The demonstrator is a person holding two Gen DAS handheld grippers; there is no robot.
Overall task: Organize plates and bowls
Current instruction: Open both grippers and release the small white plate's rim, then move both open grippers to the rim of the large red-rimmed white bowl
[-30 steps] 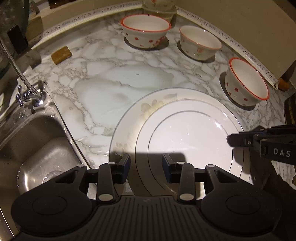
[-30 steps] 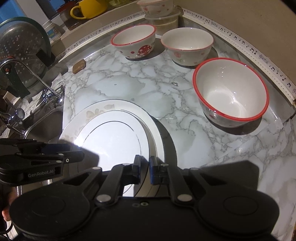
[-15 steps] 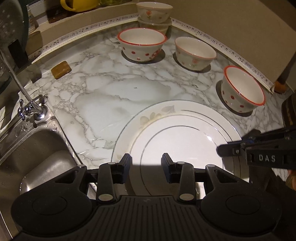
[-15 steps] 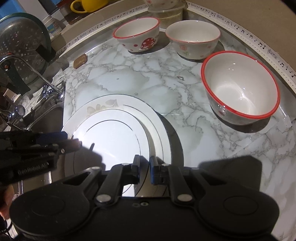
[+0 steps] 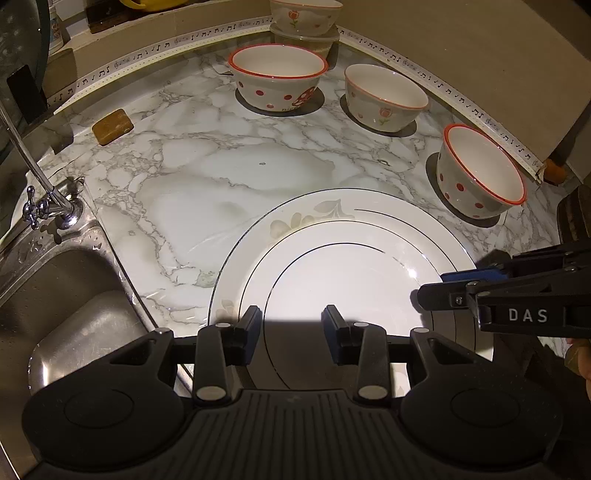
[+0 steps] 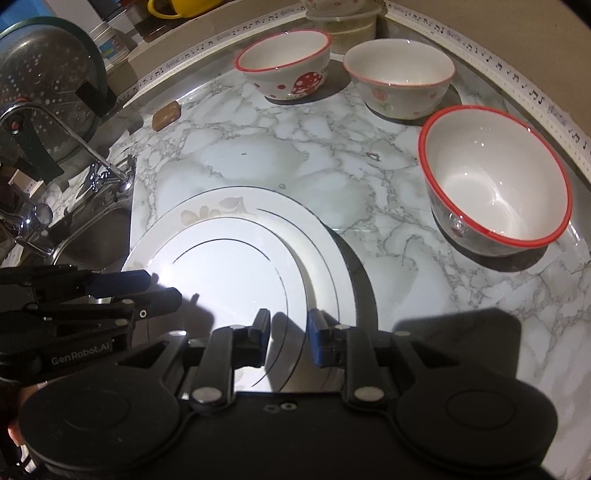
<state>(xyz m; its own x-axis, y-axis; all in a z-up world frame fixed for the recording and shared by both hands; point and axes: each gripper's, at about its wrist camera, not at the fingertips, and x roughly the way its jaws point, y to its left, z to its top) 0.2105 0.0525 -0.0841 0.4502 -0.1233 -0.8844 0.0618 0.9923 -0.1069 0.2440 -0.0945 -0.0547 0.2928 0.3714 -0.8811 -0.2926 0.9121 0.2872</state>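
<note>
A home kitchen is shown. A marble-patterned countertop [image 5: 207,177] is seen, with a steel sink [image 5: 62,306] and tap [image 5: 40,206] at nine o'clock. Patterned bowls [image 5: 277,75] are ranged at twelve to two o'clock, and a colander [image 6: 40,85] and yellow mug [image 6: 173,7] are kept at eleven.

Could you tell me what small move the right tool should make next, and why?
Probably toward the nearest red-rimmed bowl: the small plate already lies on the large plate, the right tool is open and empty, and three bowls stand unstacked.
</note>
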